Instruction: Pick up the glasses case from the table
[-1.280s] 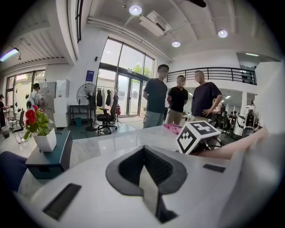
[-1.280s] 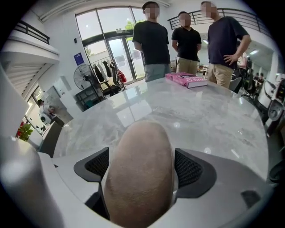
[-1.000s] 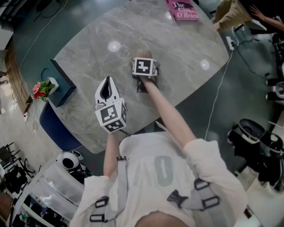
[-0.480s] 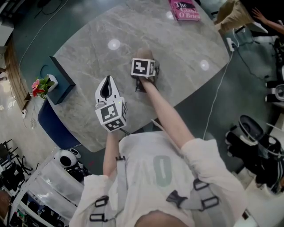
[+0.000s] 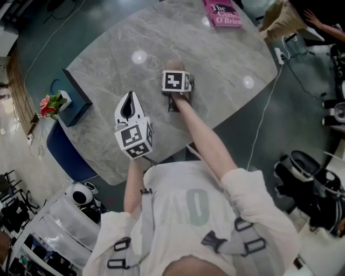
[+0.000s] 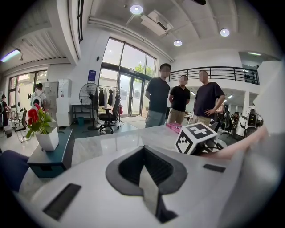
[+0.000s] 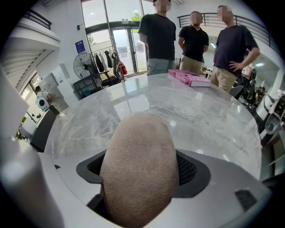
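The glasses case [image 5: 173, 66] is a tan, suede-like oval lying on the grey marble table [image 5: 226, 54]. In the right gripper view the glasses case [image 7: 138, 169] fills the space between the jaws. My right gripper [image 5: 175, 74] points steeply down over it, one jaw on each side. Its jaws have just been closing with the case between them, and a strip of pad [image 7: 187, 171] still shows beside the case. My left gripper [image 5: 129, 102] hovers to the left, nearer the table's front edge. Its pads [image 6: 149, 178] meet with nothing held.
A pink book [image 5: 221, 12] lies at the table's far edge. A potted red flower [image 5: 51, 108] stands on a dark teal stand [image 5: 75, 99] off the table's left side. Three people [image 7: 196, 40] stand beyond the table. A white cable [image 5: 264, 118] trails across the floor on the right.
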`<act>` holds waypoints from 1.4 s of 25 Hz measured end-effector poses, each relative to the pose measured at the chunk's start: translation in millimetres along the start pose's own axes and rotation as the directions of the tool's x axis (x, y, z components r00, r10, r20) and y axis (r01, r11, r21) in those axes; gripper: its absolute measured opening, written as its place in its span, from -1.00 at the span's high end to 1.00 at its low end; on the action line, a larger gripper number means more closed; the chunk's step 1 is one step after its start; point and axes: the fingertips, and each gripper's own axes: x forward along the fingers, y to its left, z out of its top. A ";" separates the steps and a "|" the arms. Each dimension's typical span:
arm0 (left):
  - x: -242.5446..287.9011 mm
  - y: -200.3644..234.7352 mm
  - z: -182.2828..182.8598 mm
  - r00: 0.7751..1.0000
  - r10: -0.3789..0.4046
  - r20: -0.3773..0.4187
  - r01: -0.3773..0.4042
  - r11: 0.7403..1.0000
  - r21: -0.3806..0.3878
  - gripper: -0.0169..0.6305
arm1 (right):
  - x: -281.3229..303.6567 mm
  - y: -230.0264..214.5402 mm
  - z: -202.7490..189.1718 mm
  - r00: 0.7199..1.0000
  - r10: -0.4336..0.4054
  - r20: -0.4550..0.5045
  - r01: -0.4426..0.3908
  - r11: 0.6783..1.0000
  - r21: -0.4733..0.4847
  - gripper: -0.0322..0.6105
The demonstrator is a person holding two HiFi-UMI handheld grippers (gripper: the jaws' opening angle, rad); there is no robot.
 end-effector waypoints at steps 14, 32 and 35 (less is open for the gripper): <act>-11.8 -17.1 49.6 0.994 0.009 0.111 -0.009 1.000 -0.004 0.94 | -144.5 -29.2 120.8 0.834 0.134 0.535 -0.006 0.972 -0.235 -0.37; -94.7 -113.2 146.7 0.928 -0.072 0.365 0.038 0.994 0.100 0.94 | -352.3 -113.1 65.4 0.439 0.296 0.848 -0.020 0.947 -0.320 -0.37; -100.2 -125.2 151.2 0.913 -0.076 0.401 0.029 0.992 0.121 0.94 | -360.0 -132.0 52.5 0.422 0.293 0.858 0.011 0.945 -0.328 -0.37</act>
